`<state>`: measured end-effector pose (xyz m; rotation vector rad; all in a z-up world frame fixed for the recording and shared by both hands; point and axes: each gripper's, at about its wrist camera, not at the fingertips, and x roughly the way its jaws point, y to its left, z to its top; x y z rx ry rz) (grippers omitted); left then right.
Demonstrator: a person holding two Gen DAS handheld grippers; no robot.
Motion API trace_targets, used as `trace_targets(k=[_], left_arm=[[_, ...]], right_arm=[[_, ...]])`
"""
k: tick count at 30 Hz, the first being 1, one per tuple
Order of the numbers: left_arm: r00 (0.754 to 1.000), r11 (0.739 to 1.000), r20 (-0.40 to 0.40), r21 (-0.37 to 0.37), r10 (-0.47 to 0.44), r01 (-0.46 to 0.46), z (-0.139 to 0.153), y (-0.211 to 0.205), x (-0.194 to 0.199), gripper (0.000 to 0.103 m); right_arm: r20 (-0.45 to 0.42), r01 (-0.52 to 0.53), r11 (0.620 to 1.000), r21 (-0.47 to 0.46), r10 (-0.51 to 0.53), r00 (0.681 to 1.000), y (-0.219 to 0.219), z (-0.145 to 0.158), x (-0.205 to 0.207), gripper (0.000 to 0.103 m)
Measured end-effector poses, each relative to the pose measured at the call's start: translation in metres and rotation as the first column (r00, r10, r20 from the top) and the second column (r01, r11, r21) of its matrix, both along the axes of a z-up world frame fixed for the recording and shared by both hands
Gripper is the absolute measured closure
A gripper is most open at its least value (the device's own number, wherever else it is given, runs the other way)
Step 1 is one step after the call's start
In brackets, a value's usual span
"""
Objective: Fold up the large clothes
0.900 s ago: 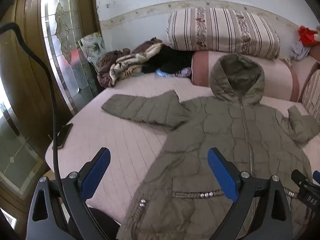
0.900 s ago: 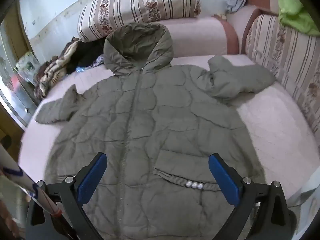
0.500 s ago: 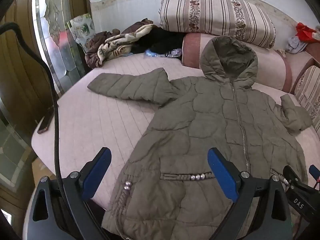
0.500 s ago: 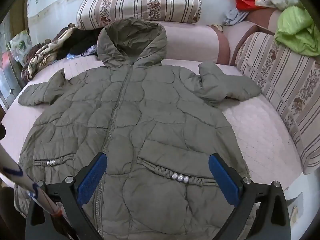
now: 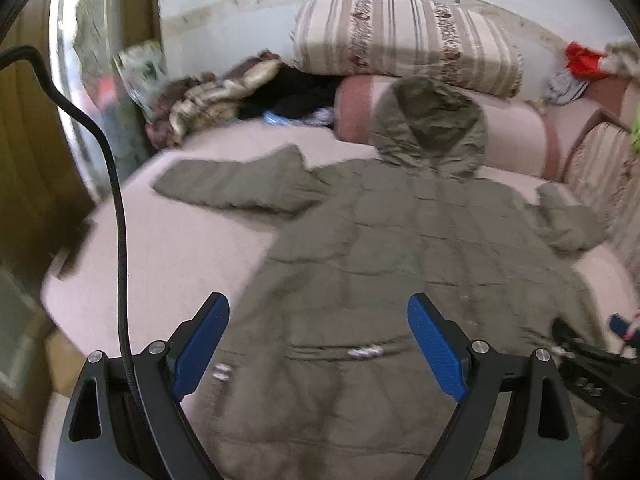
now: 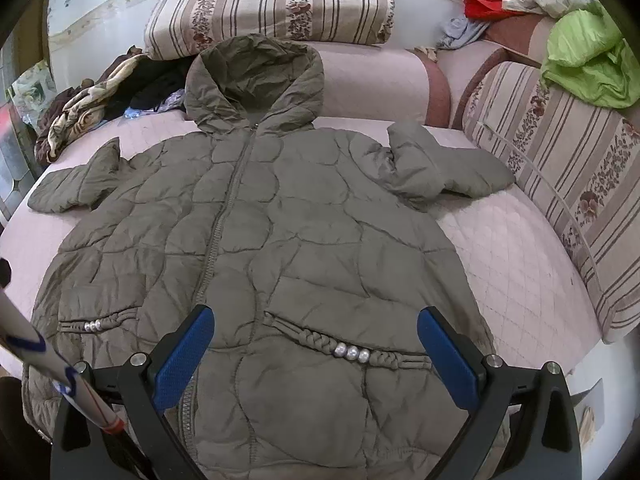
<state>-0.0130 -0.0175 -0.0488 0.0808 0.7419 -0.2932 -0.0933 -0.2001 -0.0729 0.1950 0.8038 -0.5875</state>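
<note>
Olive quilted coat (image 6: 280,240) hem hidden behind both grippers' released, spread jaws.

Jacket (image 6: 280,216): olive-green, quilted in irregular rounded panels; braided pocket trims each set with three white pearl beads (image 6: 352,353).
Bed cover (image 6: 516,264): pale pink, diamond-stitched.
Bolster (image 6: 264,4): cream with brown stripes and floral bands.
Garment (image 6: 588,64) at the bed's right edge: lime green.
Cloth (image 6: 484,2) at the far right corner: red.
Gripper pads (image 6: 184,356): blue, dotted texture.
</note>
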Motion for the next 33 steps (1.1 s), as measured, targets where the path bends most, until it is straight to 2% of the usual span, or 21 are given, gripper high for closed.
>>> trace_targets(k=[2, 3, 5, 8, 10, 12, 19, 22, 25, 28, 33], left_arm=[[0.999, 0.998, -0.043, -0.069, -0.014, 0.011, -0.004, 0.001, 0.002, 0.013], [0.999, 0.997, -0.052, -0.075, -0.013, 0.009, -0.010, -0.003, 0.000, 0.013], [0.999, 0.999, -0.040, -0.022, -0.034, 0.033, -0.012, -0.011, -0.001, 0.013], [0.997, 0.992, 0.041, 0.107, -0.065, 0.061, -0.014, -0.026, -0.011, 0.013], [0.995, 0.993, 0.074, 0.100, -0.074, 0.066, -0.010, -0.029, -0.016, 0.013], [0.993, 0.994, 0.072, 0.055, -0.094, 0.090, -0.007, -0.029, -0.016, 0.013], [0.985, 0.981, -0.023, 0.086, -0.171, 0.172, -0.017, -0.061, 0.010, 0.013], [0.984, 0.975, -0.035, 0.134, -0.175, 0.178, -0.023, -0.090, 0.031, 0.013], [0.984, 0.979, -0.025, 0.097, -0.177, 0.179, -0.023, -0.125, 0.065, 0.013], [0.973, 0.971, -0.003, 0.065, -0.230, 0.230, -0.023, -0.165, 0.095, 0.013], [0.953, 0.942, 0.009, 0.153, -0.303, 0.298, -0.031, -0.247, 0.137, 0.013]], right_arm=[[-0.001, 0.012, 1.000, -0.002, -0.012, 1.000, -0.003, -0.001, -0.002, 0.000], [-0.001, 0.017, 1.000, -0.004, -0.017, 1.000, -0.004, -0.002, -0.003, 0.000], [-0.004, 0.026, 1.000, -0.006, -0.026, 1.000, -0.008, -0.003, -0.004, 0.000], [-0.007, 0.034, 0.999, -0.007, -0.034, 0.999, -0.010, -0.005, -0.005, 0.000], [-0.008, 0.032, 0.999, -0.006, -0.032, 0.999, -0.013, -0.006, -0.005, 0.000], [-0.003, 0.045, 0.999, -0.016, -0.045, 0.999, -0.015, -0.005, -0.006, 0.000], [0.030, 0.072, 0.997, -0.032, -0.071, 0.997, -0.047, 0.000, 0.002, 0.000], [0.058, 0.071, 0.993, -0.090, -0.066, 0.996, -0.067, -0.002, 0.019, 0.000], [0.071, 0.062, 0.992, -0.111, -0.054, 0.996, -0.091, -0.015, 0.042, 0.000], [0.072, 0.056, 0.998, -0.040, -0.053, 0.996, -0.121, -0.034, 0.058, 0.000], [0.044, 0.075, 0.995, 0.071, -0.078, 0.996, -0.156, -0.054, 0.064, 0.000]])
